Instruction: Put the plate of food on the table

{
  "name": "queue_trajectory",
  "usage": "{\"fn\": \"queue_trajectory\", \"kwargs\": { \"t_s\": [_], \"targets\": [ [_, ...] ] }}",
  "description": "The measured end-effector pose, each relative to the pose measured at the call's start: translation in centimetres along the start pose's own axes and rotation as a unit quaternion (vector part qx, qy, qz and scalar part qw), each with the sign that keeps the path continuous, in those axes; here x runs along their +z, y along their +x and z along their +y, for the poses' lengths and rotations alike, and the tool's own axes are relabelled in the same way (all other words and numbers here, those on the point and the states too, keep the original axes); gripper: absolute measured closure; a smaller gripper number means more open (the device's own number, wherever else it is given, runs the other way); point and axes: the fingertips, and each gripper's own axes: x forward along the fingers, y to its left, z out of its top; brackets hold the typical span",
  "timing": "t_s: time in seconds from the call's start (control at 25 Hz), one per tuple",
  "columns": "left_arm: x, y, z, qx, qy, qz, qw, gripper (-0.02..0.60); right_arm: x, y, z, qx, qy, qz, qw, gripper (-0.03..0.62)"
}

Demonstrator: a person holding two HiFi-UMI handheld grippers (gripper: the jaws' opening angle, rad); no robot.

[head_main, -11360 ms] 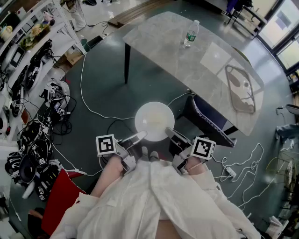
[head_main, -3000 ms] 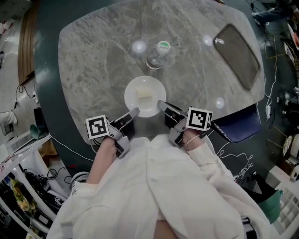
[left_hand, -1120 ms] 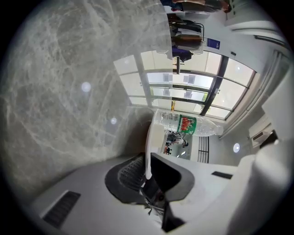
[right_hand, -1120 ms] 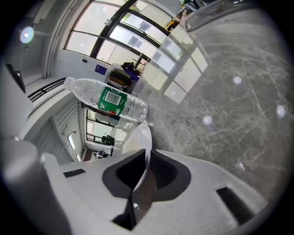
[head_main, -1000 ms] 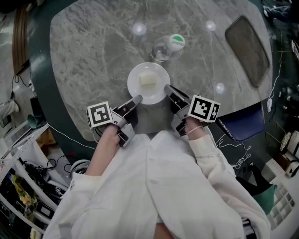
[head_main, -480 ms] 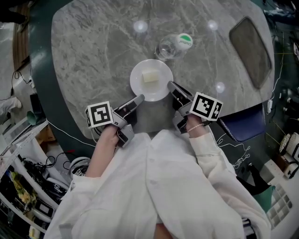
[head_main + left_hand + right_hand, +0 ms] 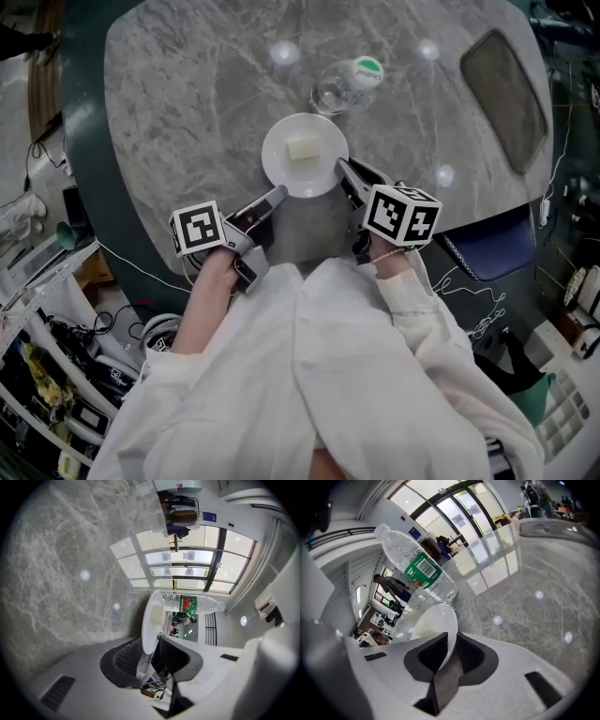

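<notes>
A round white plate (image 7: 305, 161) with a pale block of food (image 7: 303, 147) sits level over the grey marble table (image 7: 187, 94), near its front edge. My left gripper (image 7: 277, 195) is shut on the plate's near-left rim and my right gripper (image 7: 343, 171) on its near-right rim. In the left gripper view the plate (image 7: 150, 620) runs edge-on between the pads, with the food (image 7: 157, 616) on it. The right gripper view shows the plate rim (image 7: 436, 620) pinched the same way. Whether the plate touches the tabletop I cannot tell.
A clear water bottle (image 7: 342, 84) with a green cap and label stands just beyond the plate. A dark oblong tray (image 7: 506, 84) lies at the table's far right. A blue chair (image 7: 487, 248) stands by the right edge, and cluttered shelves (image 7: 37, 375) at lower left.
Both grippers have carried the plate a little farther over the table toward the bottle. Both grips on the rim are unchanged.
</notes>
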Motion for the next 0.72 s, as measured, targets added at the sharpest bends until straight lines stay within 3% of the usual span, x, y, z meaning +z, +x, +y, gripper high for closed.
{"fn": "queue_trajectory", "kwargs": {
  "t_s": [0.44,0.72],
  "targets": [
    [0.02,0.02,0.05,0.009,0.025,0.001,0.9996,0.472,-0.33,0.09,0.11,-0.057,-0.112,0.036,0.991,0.532],
    [0.25,0.35,-0.16,0.016,0.046,-0.003,0.9988,0.472,-0.62,-0.12,0.51,-0.051,-0.156,0.063,0.984,0.474]
  ]
}}
